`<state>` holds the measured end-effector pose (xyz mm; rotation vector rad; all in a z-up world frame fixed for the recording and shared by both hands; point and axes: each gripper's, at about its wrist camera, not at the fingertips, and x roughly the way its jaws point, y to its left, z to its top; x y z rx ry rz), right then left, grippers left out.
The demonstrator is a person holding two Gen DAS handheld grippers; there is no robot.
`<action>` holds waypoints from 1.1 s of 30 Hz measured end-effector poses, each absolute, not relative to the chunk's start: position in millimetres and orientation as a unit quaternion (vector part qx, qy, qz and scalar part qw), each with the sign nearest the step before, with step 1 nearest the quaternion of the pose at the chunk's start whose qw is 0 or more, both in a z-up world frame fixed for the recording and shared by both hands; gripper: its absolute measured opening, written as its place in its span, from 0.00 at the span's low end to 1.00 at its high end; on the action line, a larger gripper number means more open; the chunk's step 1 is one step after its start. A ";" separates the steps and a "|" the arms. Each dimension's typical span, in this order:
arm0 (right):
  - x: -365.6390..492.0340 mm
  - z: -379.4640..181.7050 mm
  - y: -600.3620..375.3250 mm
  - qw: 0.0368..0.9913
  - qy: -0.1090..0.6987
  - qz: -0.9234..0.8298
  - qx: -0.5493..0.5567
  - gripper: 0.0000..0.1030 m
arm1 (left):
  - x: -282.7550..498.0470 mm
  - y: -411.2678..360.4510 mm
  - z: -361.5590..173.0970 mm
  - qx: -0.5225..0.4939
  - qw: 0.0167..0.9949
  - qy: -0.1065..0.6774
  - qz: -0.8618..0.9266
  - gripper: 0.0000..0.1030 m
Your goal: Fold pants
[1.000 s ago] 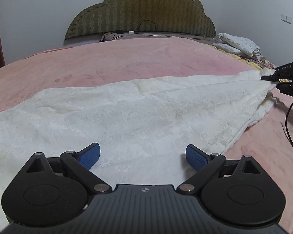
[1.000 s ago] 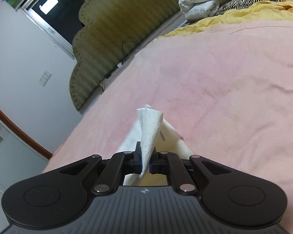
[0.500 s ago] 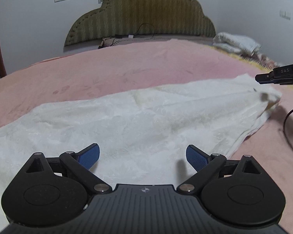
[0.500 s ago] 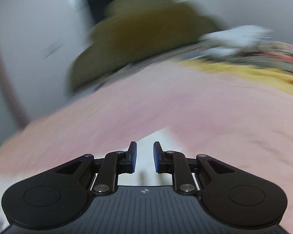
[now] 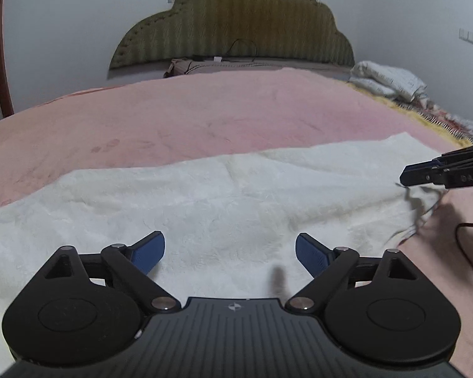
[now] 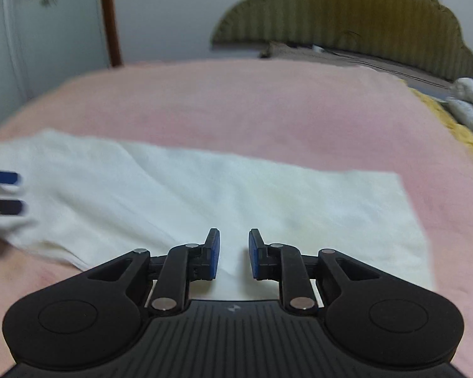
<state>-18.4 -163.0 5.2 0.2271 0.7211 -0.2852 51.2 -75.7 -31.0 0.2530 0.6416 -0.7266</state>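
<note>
White, bumpy cloth, the pants [image 5: 205, 208], lies spread flat across the near part of a big bed with a pink blanket [image 5: 205, 116]. In the left wrist view the pants run in a long band from the left edge of the picture to a rumpled end on the right, with one corner curled up a little. In the right wrist view that end shows a straight side edge and a square corner, and pink blanket lies bare just past it. The far long edge of the pants is wavy, and beyond it the blanket is wide and bare up to the green headboard [image 5: 236, 25]. A yellow cover [image 6: 457, 126] and some folded white bedding [image 5: 391, 78] sit at the far right side of the bed. The left hand-held gripper [image 5: 230, 252] hangs over the near part of the pants with its blue pads far apart and nothing between them. The right hand-held gripper [image 6: 234, 253] is over the right end of the pants. Its jaws have just been opening, there is a small gap between the pads now, and no cloth is caught in it. A thin black cable [image 5: 470, 252] loops over the blanket at the right.
</note>
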 end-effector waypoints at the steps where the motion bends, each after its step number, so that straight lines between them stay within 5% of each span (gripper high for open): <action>1: -11.0 1.3 -156.9 0.920 0.357 -0.119 0.108 0.32 | 51.8 -78.7 -36.7 0.141 0.870 0.320 -0.348 0.88; 2: -5.1 -4.6 -149.5 0.917 0.373 -0.100 0.095 0.47 | 50.4 -80.3 -43.3 0.161 0.859 0.335 -0.352 0.87; 4: -2.5 -18.1 -135.1 0.910 0.404 -0.089 0.033 0.61 | 38.6 -71.5 -47.2 0.179 0.854 0.317 -0.373 0.85; 8: -39.2 -13.5 -158.3 0.917 0.370 -0.114 0.090 0.64 | 32.8 -57.6 -38.3 0.167 0.846 0.312 -0.399 0.81; 12: -97.2 3.2 -202.5 0.920 0.270 -0.225 0.172 0.74 | 35.1 -62.2 -32.6 0.137 0.887 0.260 -0.355 0.92; 20: -149.9 -29.1 -246.3 0.865 0.259 -0.241 0.356 0.76 | 40.6 -84.2 -52.1 0.151 0.891 0.282 -0.321 0.94; 25: -159.7 -49.9 -269.4 0.853 0.144 -0.246 0.437 0.75 | 43.0 -81.3 -53.6 0.143 0.890 0.290 -0.320 1.00; 33: -142.6 -60.5 -312.1 0.849 0.078 -0.288 0.437 0.73 | 45.3 -81.9 -54.4 0.137 0.889 0.298 -0.319 1.00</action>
